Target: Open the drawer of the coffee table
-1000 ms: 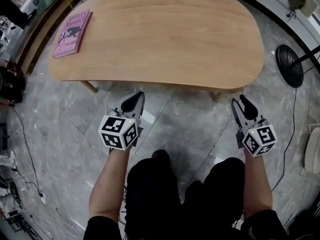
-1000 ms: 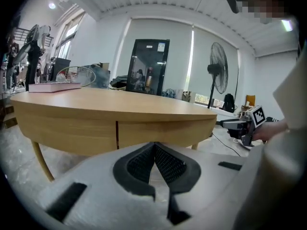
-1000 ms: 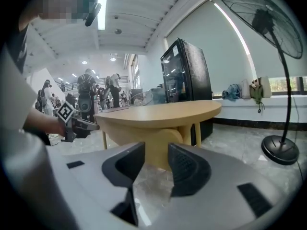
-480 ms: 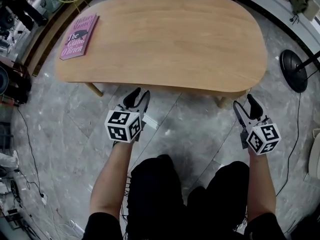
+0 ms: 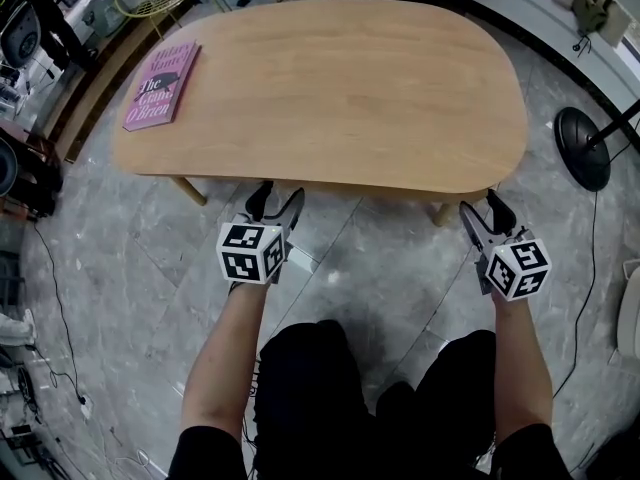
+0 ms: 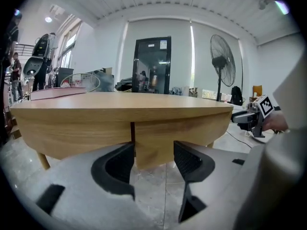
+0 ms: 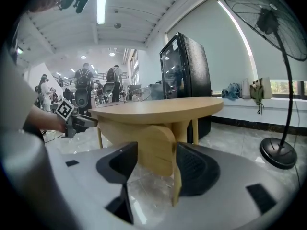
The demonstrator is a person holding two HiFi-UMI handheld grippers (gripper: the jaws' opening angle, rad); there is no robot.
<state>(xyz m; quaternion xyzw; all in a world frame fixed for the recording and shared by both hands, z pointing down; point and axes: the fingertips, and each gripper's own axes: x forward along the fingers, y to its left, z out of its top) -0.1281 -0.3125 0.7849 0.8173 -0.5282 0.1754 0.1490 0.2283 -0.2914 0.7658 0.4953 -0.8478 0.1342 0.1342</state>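
Facing the drawer under the worktop's near edge, the left tongs, just opened wide, and right tongs, wide but just eased inward, are empty; both should be seated squarely before pulling.

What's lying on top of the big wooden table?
A pink rectangular book lies flat near the left end of the oval light-wood coffee table. Nothing else shows on top. The book covers the wood beneath it.
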